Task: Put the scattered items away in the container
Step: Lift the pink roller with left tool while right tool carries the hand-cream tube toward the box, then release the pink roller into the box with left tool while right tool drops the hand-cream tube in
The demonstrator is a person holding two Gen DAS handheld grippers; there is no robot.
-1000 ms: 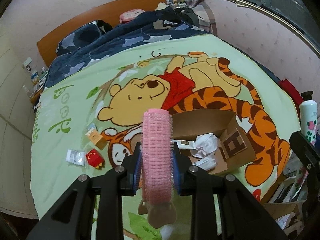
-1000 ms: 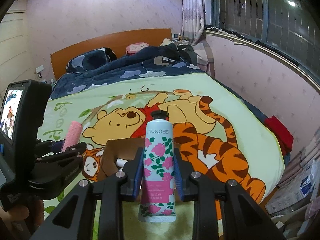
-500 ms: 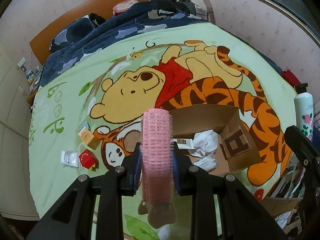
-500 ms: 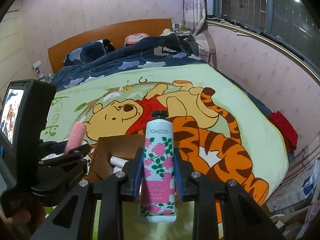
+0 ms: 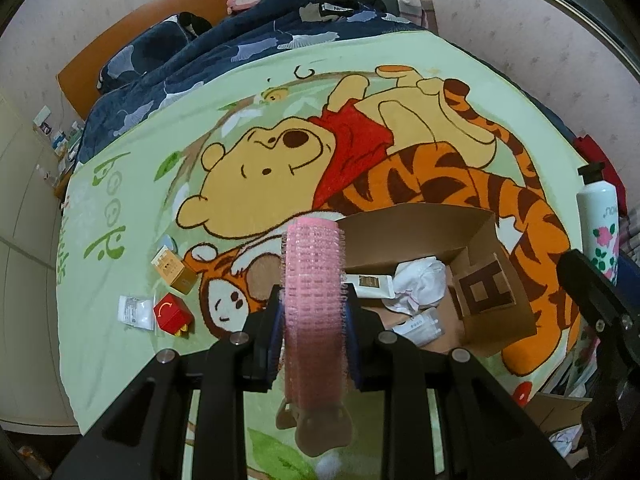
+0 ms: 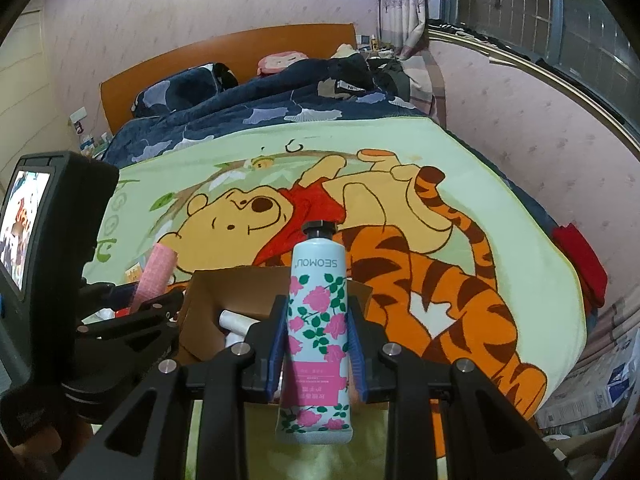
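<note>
Right gripper clamps a floral hand-cream tube labelled "SEOMOU", black cap pointing away, held above the near rim of the open cardboard box. Left gripper clamps a pink hair roller just left of the box, whose flap carries a printed "H". Red carton, orange carton and white sachet lie loose left on the cartoon bear-and-tiger blanket; the blanket's far half is open.

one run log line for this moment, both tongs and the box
left tongs: shut on pink hair roller | right tongs: shut on floral tube | cardboard box: open, partly filled | both items above bed, not dropped
</note>
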